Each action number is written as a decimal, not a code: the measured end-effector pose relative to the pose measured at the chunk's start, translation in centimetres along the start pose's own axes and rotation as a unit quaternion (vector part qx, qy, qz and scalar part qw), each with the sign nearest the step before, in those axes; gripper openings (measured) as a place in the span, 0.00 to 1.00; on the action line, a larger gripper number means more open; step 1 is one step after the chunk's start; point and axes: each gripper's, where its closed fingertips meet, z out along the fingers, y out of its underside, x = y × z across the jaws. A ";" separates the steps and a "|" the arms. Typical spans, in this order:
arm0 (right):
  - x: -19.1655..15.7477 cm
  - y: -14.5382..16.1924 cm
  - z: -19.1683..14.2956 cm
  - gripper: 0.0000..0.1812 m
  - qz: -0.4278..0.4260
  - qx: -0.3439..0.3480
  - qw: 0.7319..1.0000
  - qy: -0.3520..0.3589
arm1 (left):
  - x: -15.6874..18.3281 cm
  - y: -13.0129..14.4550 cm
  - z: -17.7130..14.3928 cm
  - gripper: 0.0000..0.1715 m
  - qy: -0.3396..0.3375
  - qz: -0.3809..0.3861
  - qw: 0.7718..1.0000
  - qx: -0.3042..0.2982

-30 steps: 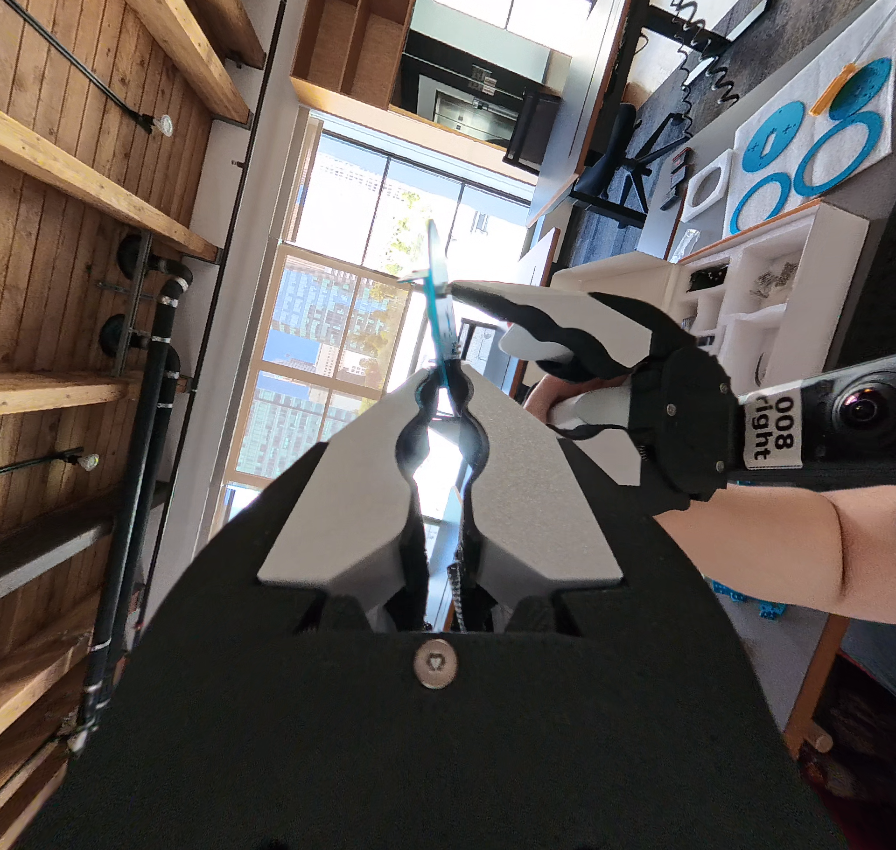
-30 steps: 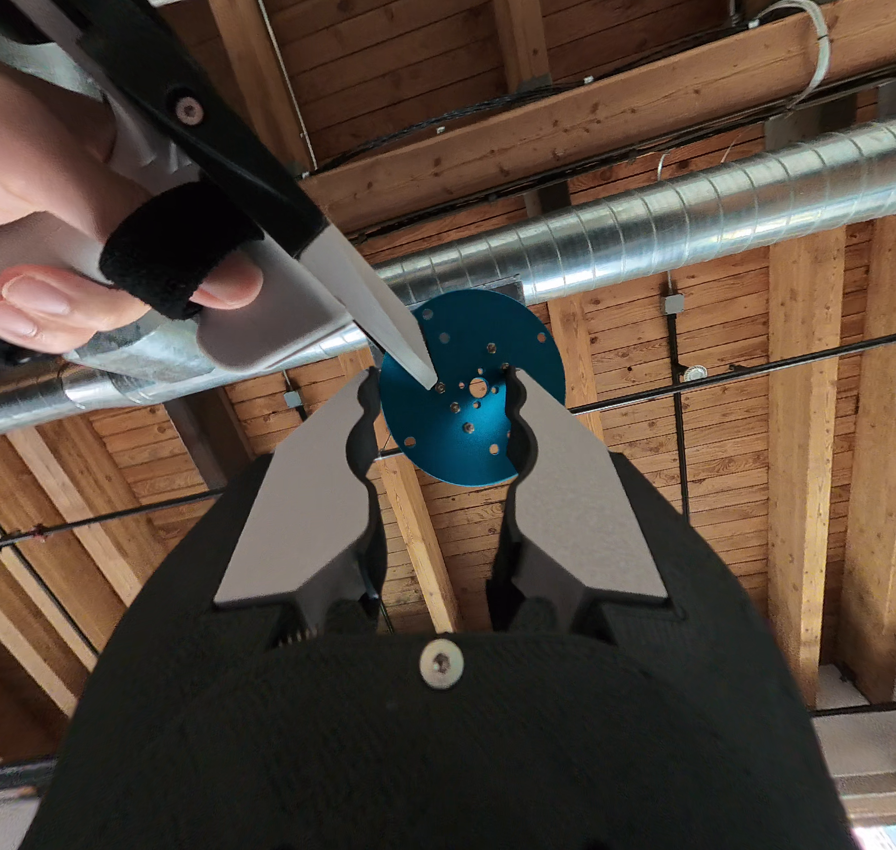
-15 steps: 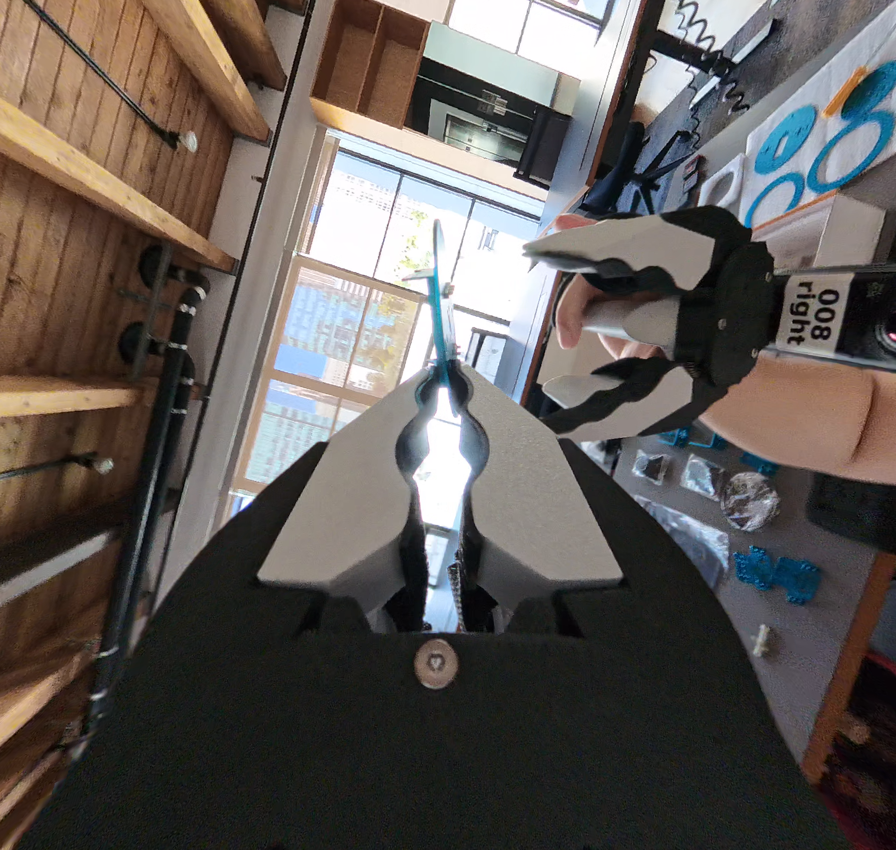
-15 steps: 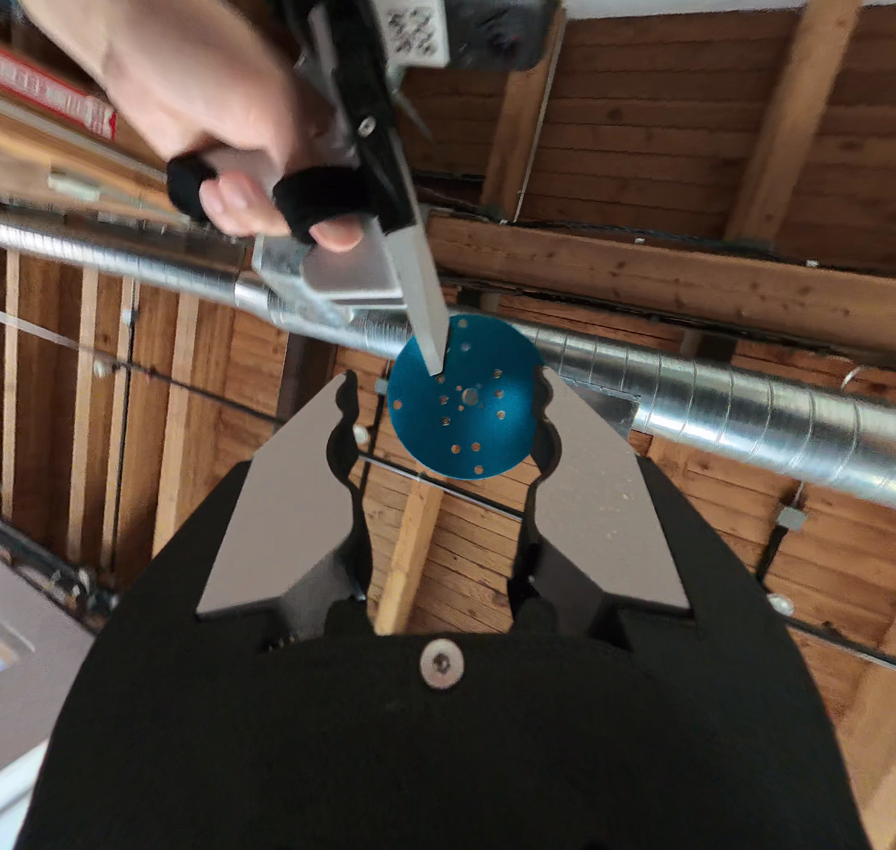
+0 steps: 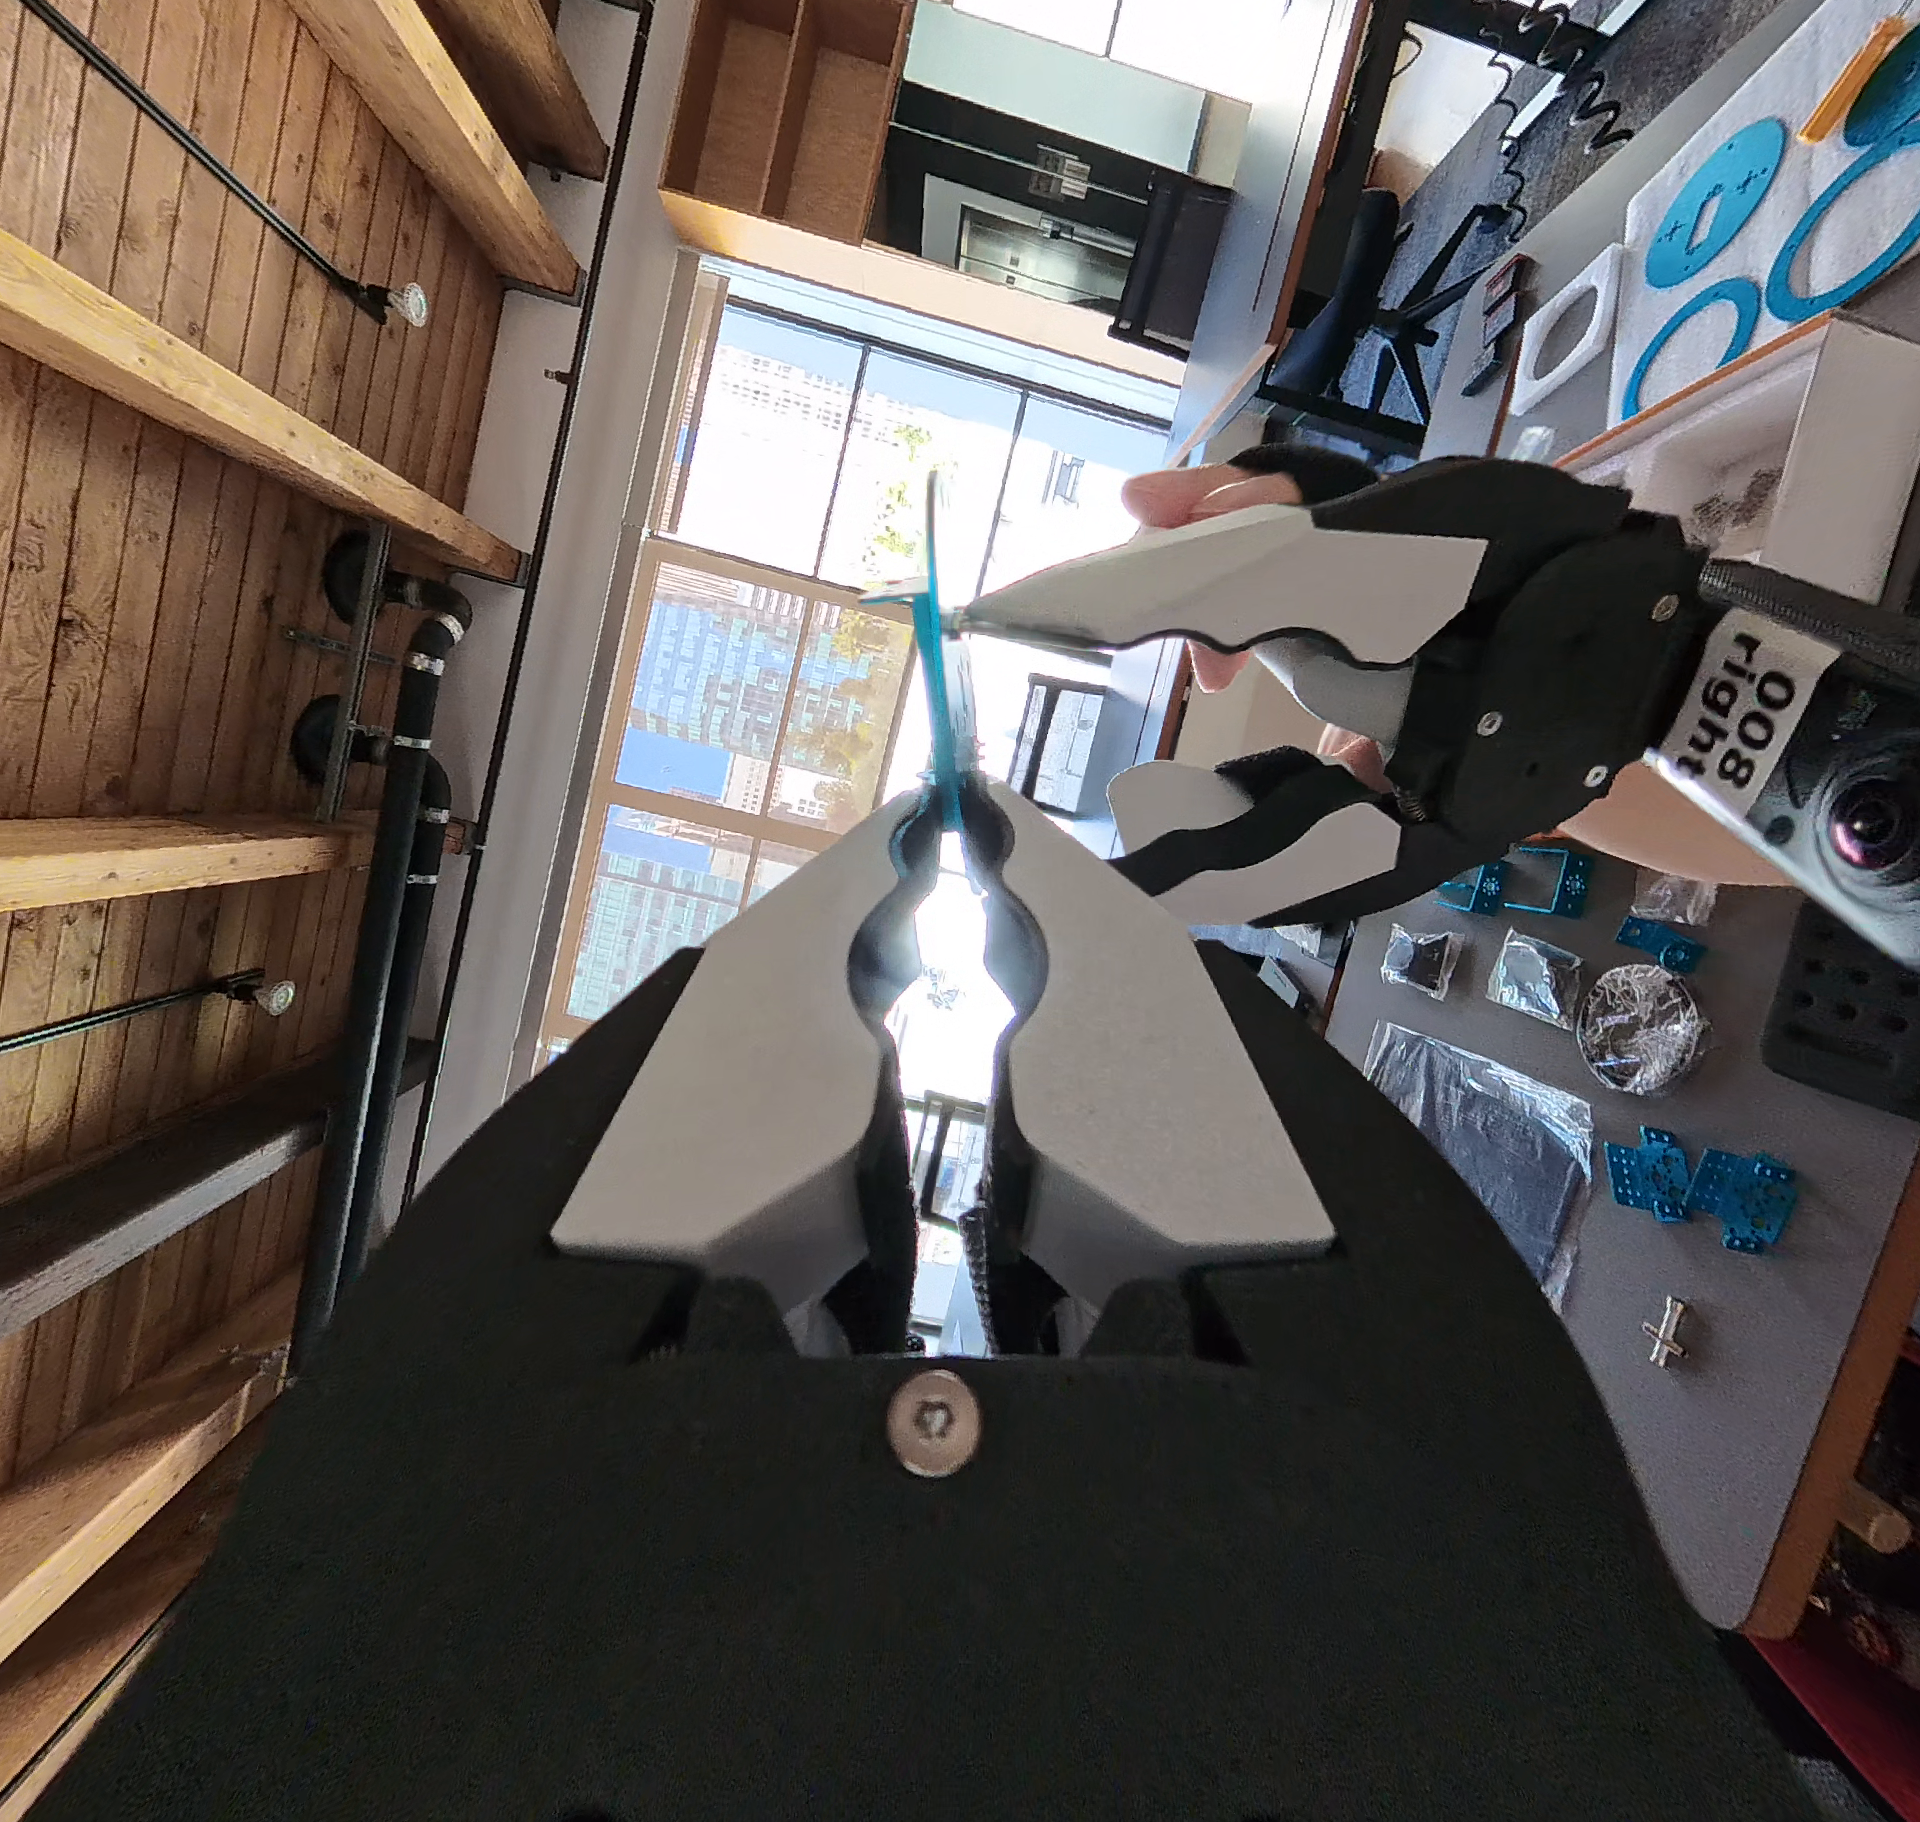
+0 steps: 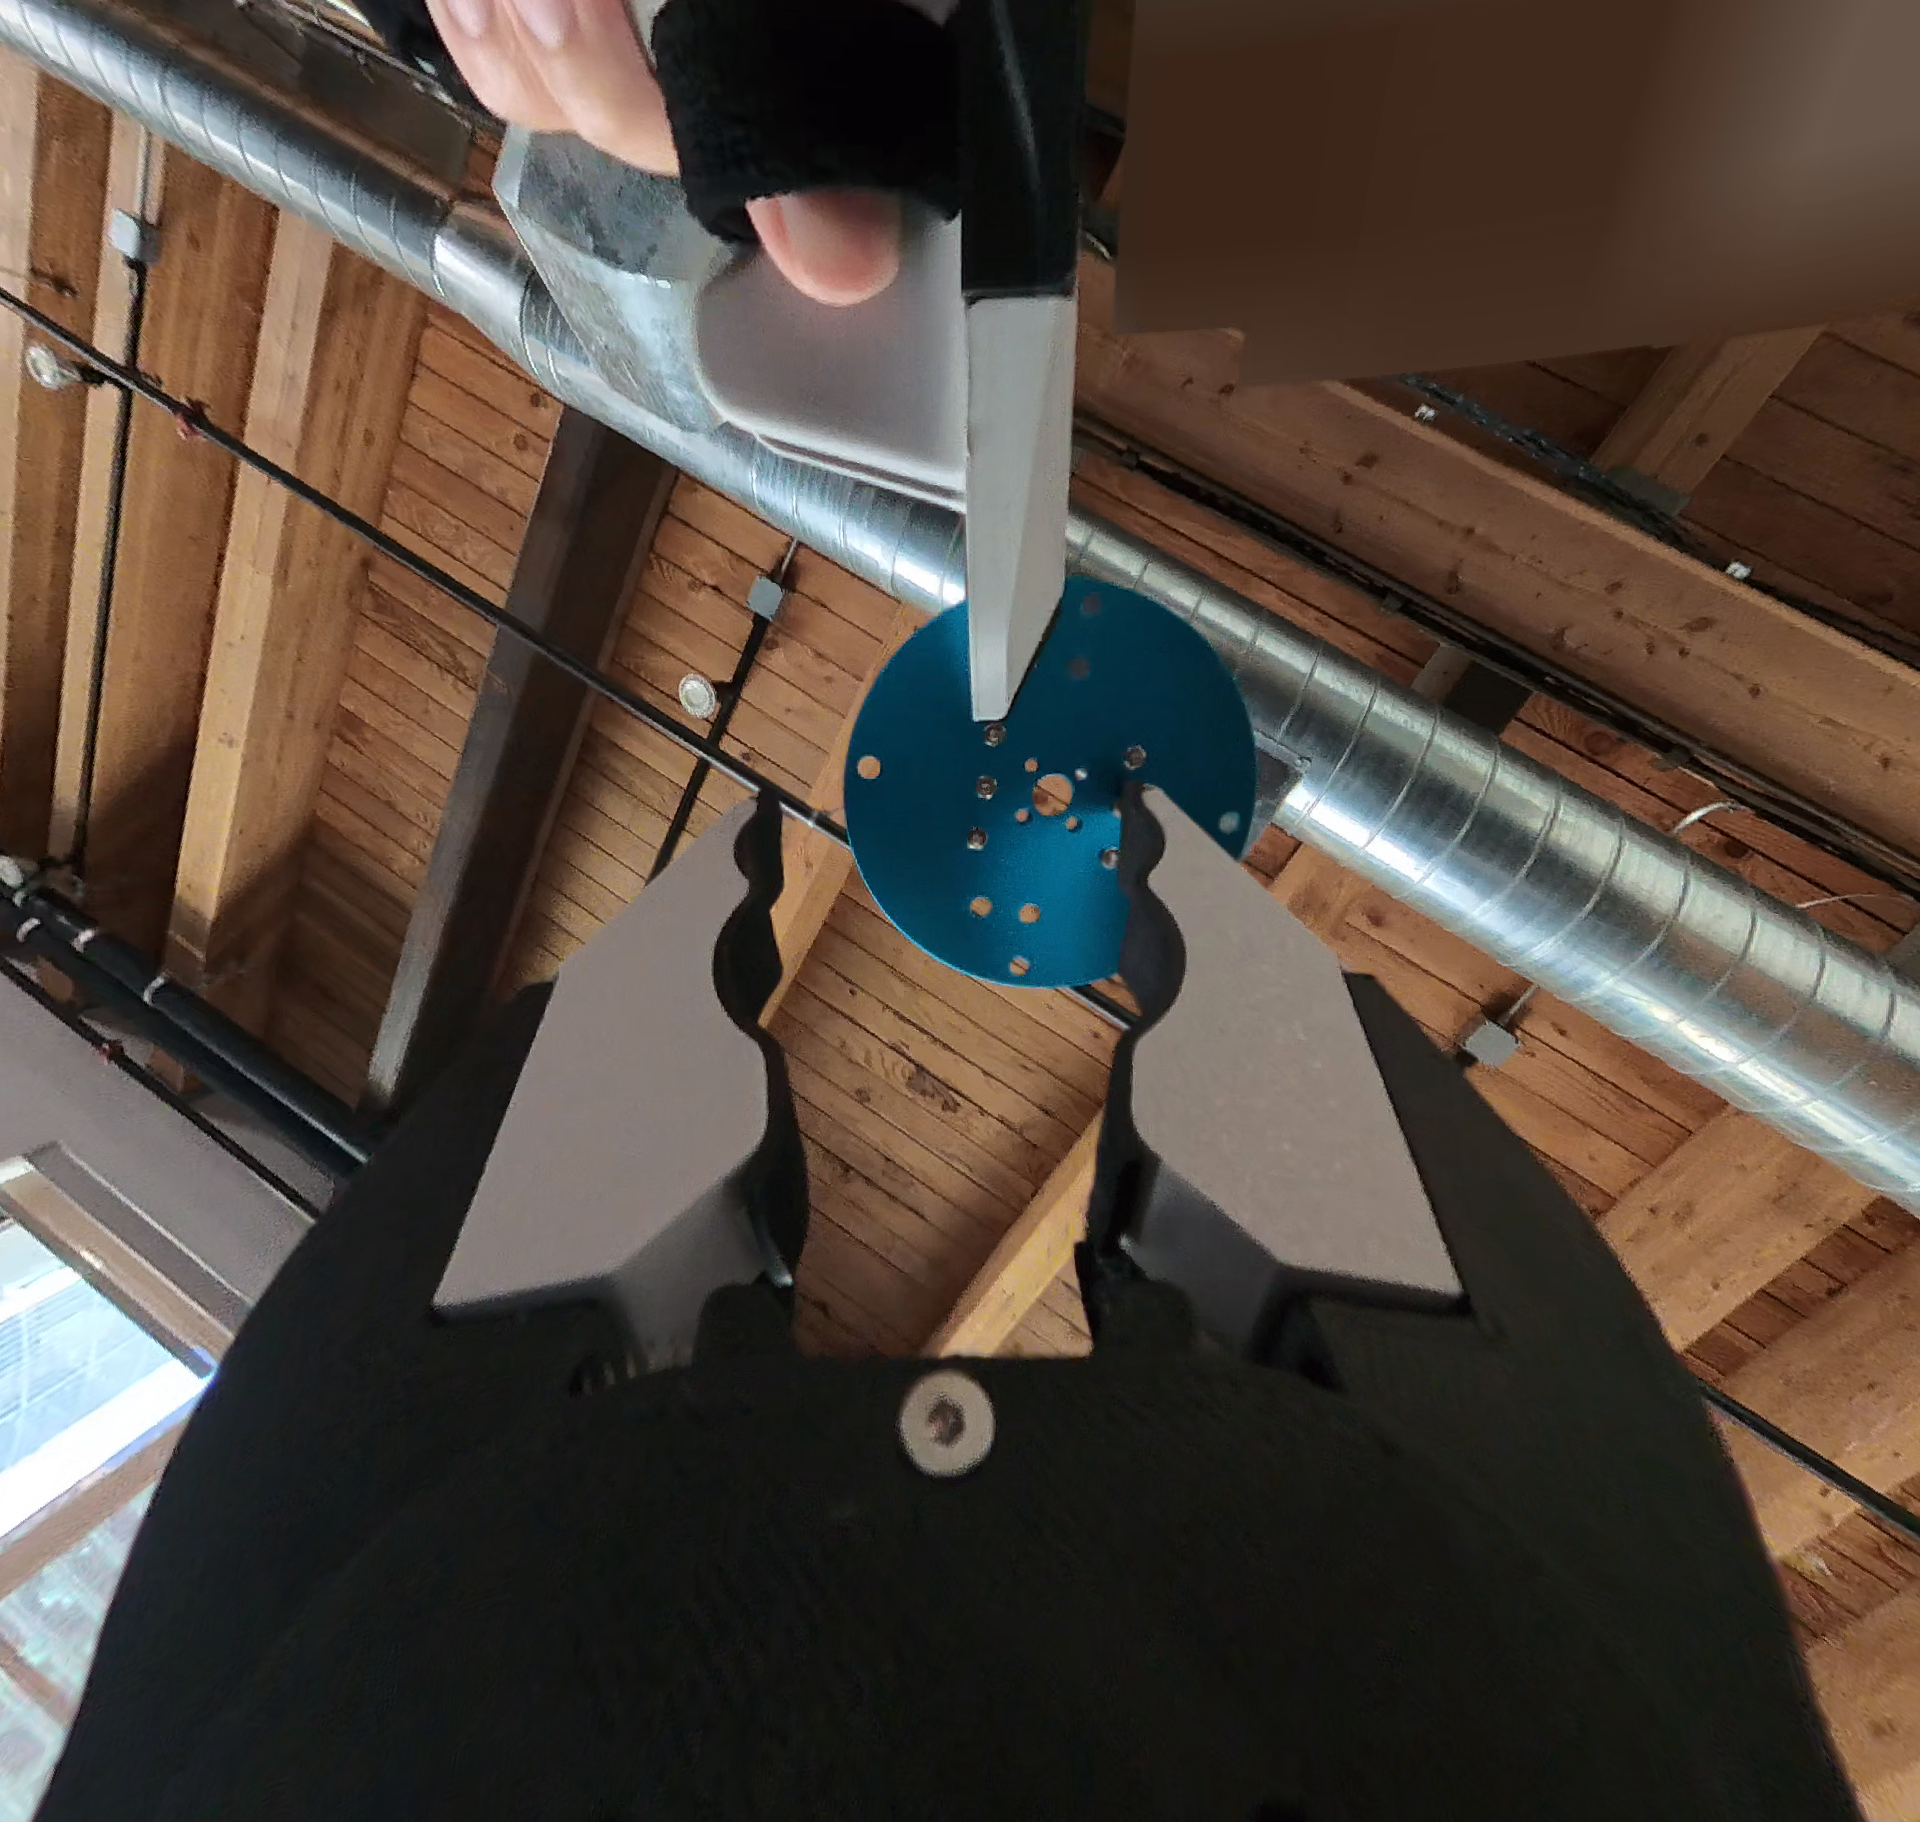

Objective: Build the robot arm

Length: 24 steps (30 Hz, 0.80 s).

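Blue disc (image 6: 1049, 816): a thin round perforated plate, being held up in the air; in the left wrist view it is showing edge-on (image 5: 943, 692), its plane running straight along the fingers that are holding it.
Left gripper (image 5: 951, 816): its jaws are pinching the disc's rim at the very tips; in the right wrist view its pale finger (image 6: 1013, 567) is lying over the disc's top edge, ending just above a small fastener (image 6: 994, 733).
Right gripper (image 6: 940, 816): its jaws are standing apart and holding nothing; it is facing the disc's flat side, with its right fingertip overlapping the disc's lower right part.
Seen from the left: the right gripper (image 5: 1039, 744) is coming in from the disc's right, its upper fingertip (image 5: 977, 614) sitting at the disc's face near a small stub (image 5: 896, 590) poking out of the other side; whether it is touching is unclear.
Nearer hand: the left one is already on the disc; the right is just beside it.
Beyond the disc: a grey table (image 5: 1714, 1305) to its right is carrying blue brackets (image 5: 1694, 1185), bagged parts (image 5: 1538, 977) and blue rings (image 5: 1688, 344); a silver duct (image 6: 1455, 816) is crossing behind the disc in the right wrist view.
Hard to make out: the disc's far face, the grip's depth, and the blurred patch at upper right.
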 end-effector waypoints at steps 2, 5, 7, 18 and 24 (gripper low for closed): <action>0.0 -0.3 -0.2 0.35 -0.008 0.004 1.000 0.009 | 0.1 0.1 0.0 0.02 0.003 -0.001 1.000 -0.002; 0.0 -0.8 -0.6 0.30 0.002 0.010 1.000 0.011 | 0.2 0.4 0.1 0.02 0.003 -0.003 1.000 -0.003; 0.5 -0.8 -0.7 0.32 -0.011 0.003 1.000 0.028 | 0.2 0.6 0.1 0.02 0.001 -0.002 1.000 -0.005; -0.7 0.7 -0.4 0.31 -0.007 -0.044 0.999 0.003 | 0.4 1.1 0.1 0.02 -0.003 0.000 1.000 -0.010; 0.0 -0.4 -0.8 0.31 0.003 -0.019 1.000 0.022 | 0.1 1.4 0.0 0.02 -0.004 -0.008 1.000 -0.009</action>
